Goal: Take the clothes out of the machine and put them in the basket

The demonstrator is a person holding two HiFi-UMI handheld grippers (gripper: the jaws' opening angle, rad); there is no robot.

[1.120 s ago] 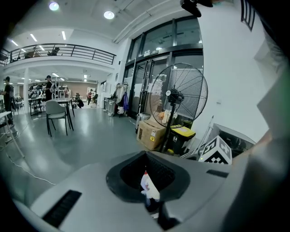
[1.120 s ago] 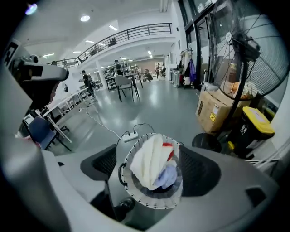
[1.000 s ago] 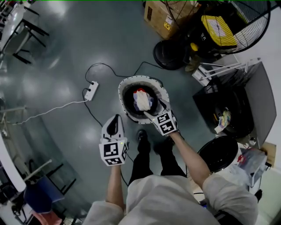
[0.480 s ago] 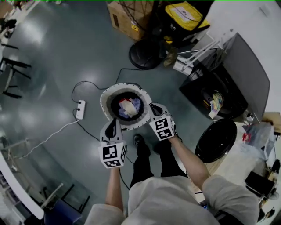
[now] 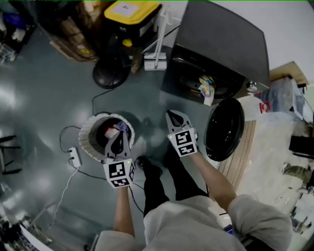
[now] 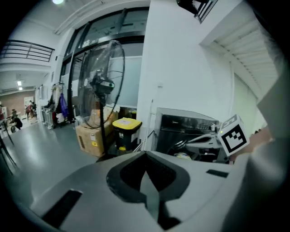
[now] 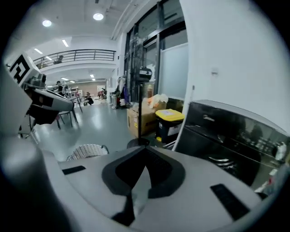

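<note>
The round wicker basket (image 5: 88,136) stands on the floor at the left with clothes (image 5: 114,131) inside. My left gripper (image 5: 117,134) hangs over its right rim, jaws shut and empty; its own view (image 6: 146,156) shows the tips meeting. My right gripper (image 5: 171,113) (image 7: 144,149) is shut on nothing, between the basket and the dark washing machine (image 5: 221,44). The machine's round black door (image 5: 224,128) hangs open, and coloured clothes (image 5: 207,87) show in the drum opening. The right gripper view shows the basket (image 7: 88,151) low at the left and the machine (image 7: 226,127) on the right.
A pedestal fan's base (image 5: 112,73), a yellow-lidded bin (image 5: 131,12) and a cardboard box (image 5: 73,34) stand behind the basket. A power strip (image 5: 74,157) and its cable lie on the floor at the left. A wooden surface (image 5: 248,152) with bags is right of the door.
The head view has swung from the basket to the machine. My right gripper left the basket, closed and moved right. My left gripper now sits over the basket's rim.
</note>
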